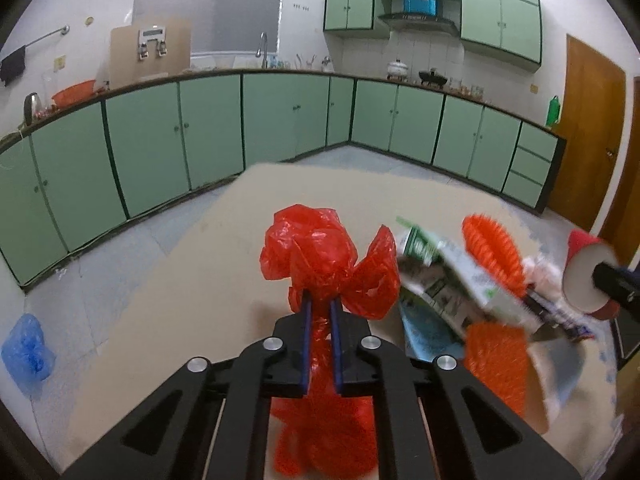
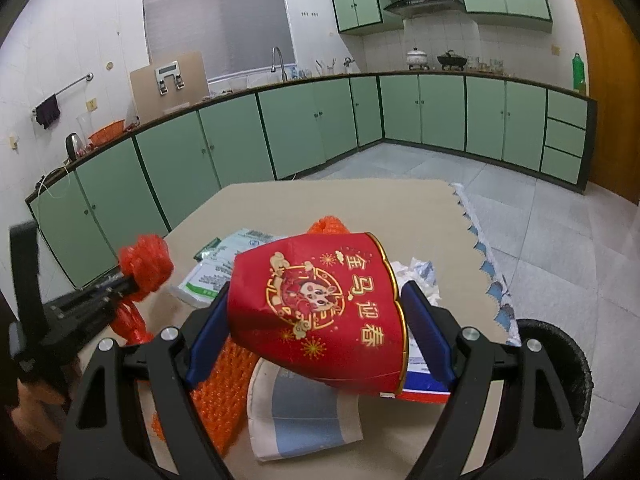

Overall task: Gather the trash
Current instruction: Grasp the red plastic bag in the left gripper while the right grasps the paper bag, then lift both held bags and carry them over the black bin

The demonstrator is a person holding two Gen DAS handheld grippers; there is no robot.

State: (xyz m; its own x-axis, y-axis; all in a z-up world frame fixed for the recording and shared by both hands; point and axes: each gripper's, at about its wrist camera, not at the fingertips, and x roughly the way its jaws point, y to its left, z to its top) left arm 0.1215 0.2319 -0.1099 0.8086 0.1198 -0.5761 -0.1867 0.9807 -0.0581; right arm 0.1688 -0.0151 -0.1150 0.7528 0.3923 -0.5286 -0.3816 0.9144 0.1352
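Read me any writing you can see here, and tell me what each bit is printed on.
"金马迎春": gold characters on the red paper cup held in the right tongs.
Green and white packaging: printed text, too small and blurred to read.
Blue and red packet under the cup: print unreadable.
Range hood strip: marks too blurred.

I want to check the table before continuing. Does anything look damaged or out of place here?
Yes. The red paper cup in the right gripper is dented and lies sideways. A blue plastic bag lies on the floor, away from the trash on the table.
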